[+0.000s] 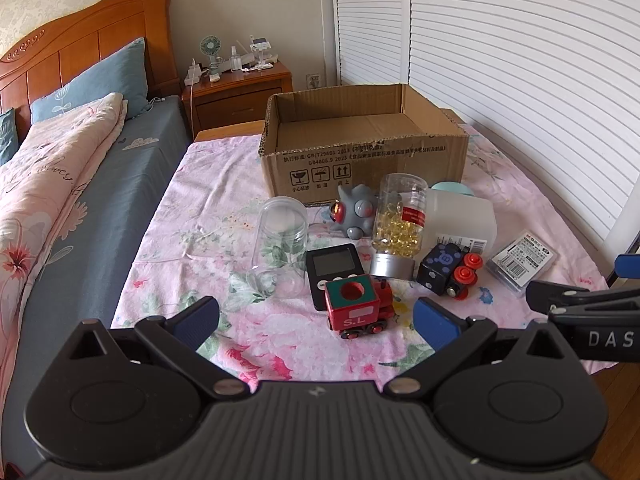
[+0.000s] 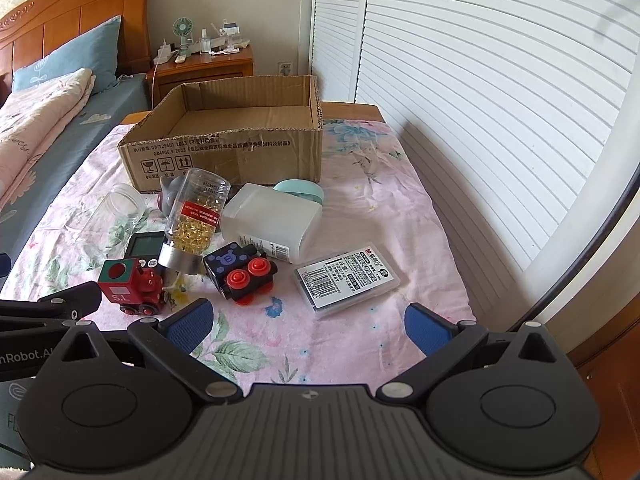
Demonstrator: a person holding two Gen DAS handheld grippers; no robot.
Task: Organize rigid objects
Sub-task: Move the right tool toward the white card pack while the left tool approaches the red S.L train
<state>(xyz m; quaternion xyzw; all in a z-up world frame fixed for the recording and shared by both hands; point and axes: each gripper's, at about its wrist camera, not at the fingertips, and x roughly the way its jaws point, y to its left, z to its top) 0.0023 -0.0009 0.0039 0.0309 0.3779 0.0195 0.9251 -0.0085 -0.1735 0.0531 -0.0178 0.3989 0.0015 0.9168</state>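
Note:
An open cardboard box [image 1: 360, 152] [image 2: 224, 148] stands at the back of the floral cloth. In front lie a red toy train [image 1: 356, 310] [image 2: 130, 286], a black toy train [image 1: 448, 270] [image 2: 240, 272], a capsule bottle standing on its cap [image 1: 398, 224] [image 2: 194, 220], a clear empty jar [image 1: 280, 244] [image 2: 112, 216], a black timer [image 1: 334, 270], a grey toy figure [image 1: 356, 210], a white plastic container [image 1: 460, 222] [image 2: 272, 224] and a flat clear case [image 1: 522, 260] [image 2: 346, 278]. My left gripper [image 1: 316, 320] is open, just short of the red train. My right gripper [image 2: 308, 320] is open, just short of the case.
A teal round object [image 2: 300, 190] lies behind the white container. A bed with pink quilt [image 1: 52, 172] is at the left, a wooden nightstand [image 1: 240, 92] behind. White louvred doors [image 2: 480, 100] line the right side. The table edge runs close at the right.

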